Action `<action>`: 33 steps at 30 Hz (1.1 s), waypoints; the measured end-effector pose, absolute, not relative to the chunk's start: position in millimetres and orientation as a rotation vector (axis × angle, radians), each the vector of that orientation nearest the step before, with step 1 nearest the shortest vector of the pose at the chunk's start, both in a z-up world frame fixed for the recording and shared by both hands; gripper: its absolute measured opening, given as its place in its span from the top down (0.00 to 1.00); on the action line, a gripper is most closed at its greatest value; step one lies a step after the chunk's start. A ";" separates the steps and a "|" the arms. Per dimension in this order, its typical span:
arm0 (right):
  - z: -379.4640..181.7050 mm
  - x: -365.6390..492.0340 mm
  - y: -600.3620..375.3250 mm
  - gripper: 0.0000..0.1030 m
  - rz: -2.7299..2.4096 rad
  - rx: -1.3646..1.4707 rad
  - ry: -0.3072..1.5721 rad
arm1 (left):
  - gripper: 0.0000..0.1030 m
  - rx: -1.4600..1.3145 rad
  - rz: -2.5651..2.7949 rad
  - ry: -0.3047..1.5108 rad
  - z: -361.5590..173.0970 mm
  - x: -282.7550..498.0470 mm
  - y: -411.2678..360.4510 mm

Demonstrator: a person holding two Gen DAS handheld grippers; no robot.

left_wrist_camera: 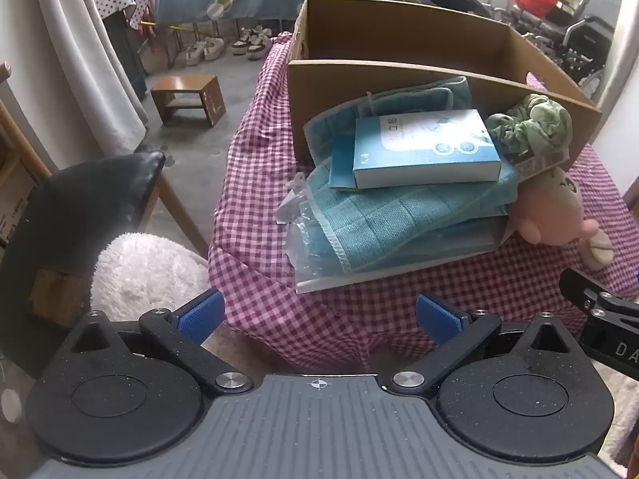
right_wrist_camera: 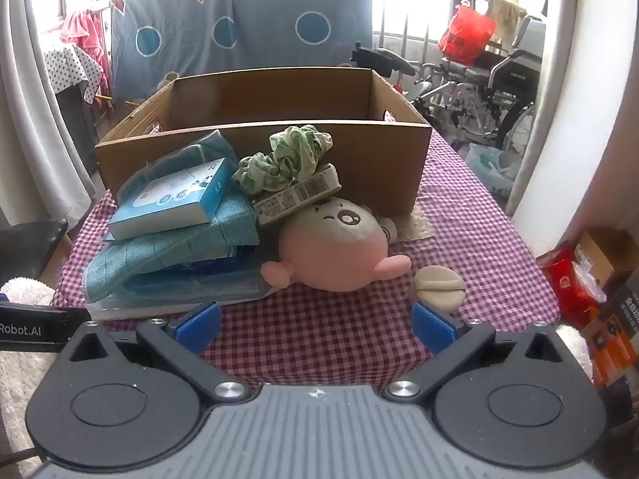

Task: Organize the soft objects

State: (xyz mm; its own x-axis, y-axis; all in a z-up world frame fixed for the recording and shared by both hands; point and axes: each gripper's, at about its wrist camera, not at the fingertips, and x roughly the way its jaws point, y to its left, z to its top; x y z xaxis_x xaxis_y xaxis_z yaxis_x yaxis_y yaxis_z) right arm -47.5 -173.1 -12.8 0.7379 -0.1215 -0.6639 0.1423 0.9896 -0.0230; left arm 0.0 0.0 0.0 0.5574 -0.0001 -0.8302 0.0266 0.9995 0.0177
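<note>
Our left gripper (left_wrist_camera: 319, 319) and right gripper (right_wrist_camera: 315, 325) hang spread and empty over a table in pink gingham cloth (right_wrist_camera: 479, 239). Beyond them lie folded teal towels (left_wrist_camera: 399, 211), a pale blue box (left_wrist_camera: 427, 147), crumpled green fabric (right_wrist_camera: 287, 159) and a pink plush toy (right_wrist_camera: 331, 251), before an open brown cardboard box (right_wrist_camera: 279, 95). Only the right view shows wheelchairs (right_wrist_camera: 499, 92) clearly; only the left shows a wooden stool (left_wrist_camera: 187, 99). The cardboard box's floor is hidden.

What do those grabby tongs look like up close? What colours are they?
Both look alike. The left tongs and the right tongs each have two black arms tipped with bumpy blue pads, joined by shiny silver bolts to big round black discs. Between the discs sits a grey ribbed body with a small white crosshair mark. No hands or sleeves show.
</note>
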 end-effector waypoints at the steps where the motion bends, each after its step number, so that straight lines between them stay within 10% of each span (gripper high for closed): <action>1: -12.8 -47.1 -173.6 0.00 -0.140 0.042 0.723 | 0.00 0.036 -0.012 0.979 -0.1 0.0 -0.2; 33: -11.8 -43.5 -172.2 0.00 -0.116 0.044 0.756 | 0.00 0.030 -0.001 0.994 -2.5 -0.4 4.3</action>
State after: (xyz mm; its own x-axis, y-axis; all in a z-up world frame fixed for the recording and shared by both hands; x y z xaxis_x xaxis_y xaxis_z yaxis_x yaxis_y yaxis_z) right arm -43.5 -172.2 -11.8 0.7215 -0.0894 -0.6866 0.1211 0.9926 -0.0021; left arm -0.4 4.3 -2.5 0.5451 0.0127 -0.8383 0.0146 0.9996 0.0247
